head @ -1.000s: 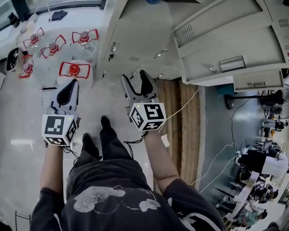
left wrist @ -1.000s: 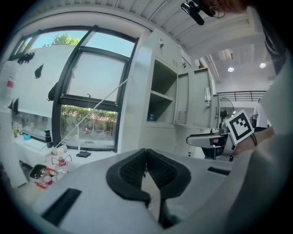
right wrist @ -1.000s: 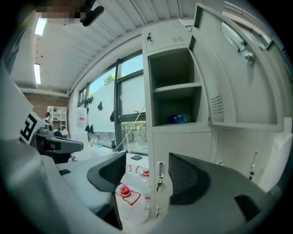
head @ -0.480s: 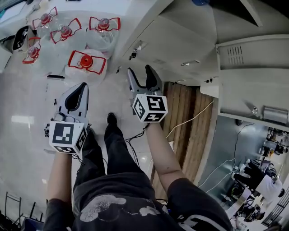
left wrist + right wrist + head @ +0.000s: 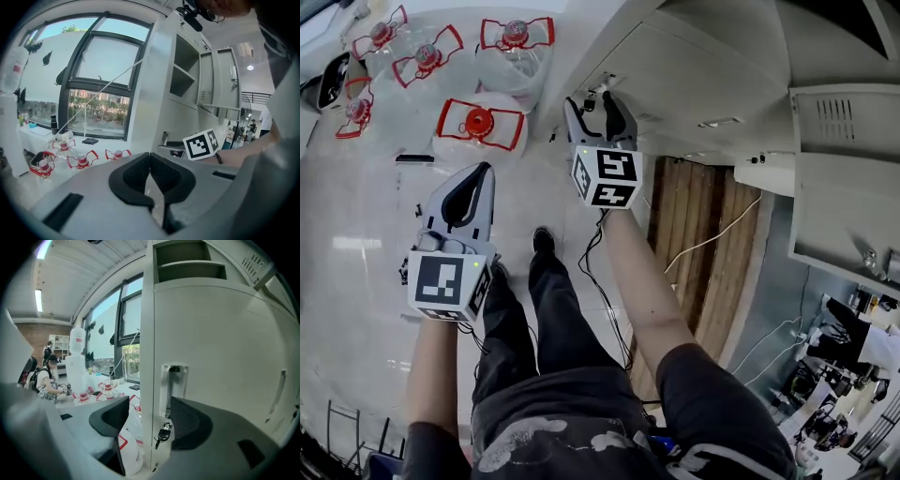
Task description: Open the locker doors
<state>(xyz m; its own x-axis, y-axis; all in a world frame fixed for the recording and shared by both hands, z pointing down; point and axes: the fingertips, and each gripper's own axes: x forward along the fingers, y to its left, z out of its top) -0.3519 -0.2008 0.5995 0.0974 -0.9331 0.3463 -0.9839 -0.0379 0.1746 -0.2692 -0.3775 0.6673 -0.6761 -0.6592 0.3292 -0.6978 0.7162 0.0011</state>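
my right gripper is wide open and empty at the closed locker door. its handle sits at one o'clock, with the key beneath. next, i judge, i clamp the handle and pull. my left gripper is closed and empty.

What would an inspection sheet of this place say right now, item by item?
Surface: glossy pale floor; wooden boards beside the lockers.
Job's things: grey lockers; lower door closed, key hanging below its handle; another door open.
Clutter: water jugs with red handles.
Grippers: left gripper shut, empty; right gripper open, aimed at the handle.
Cables: black cable from right gripper; white cable across boards.
Surroundings: window.
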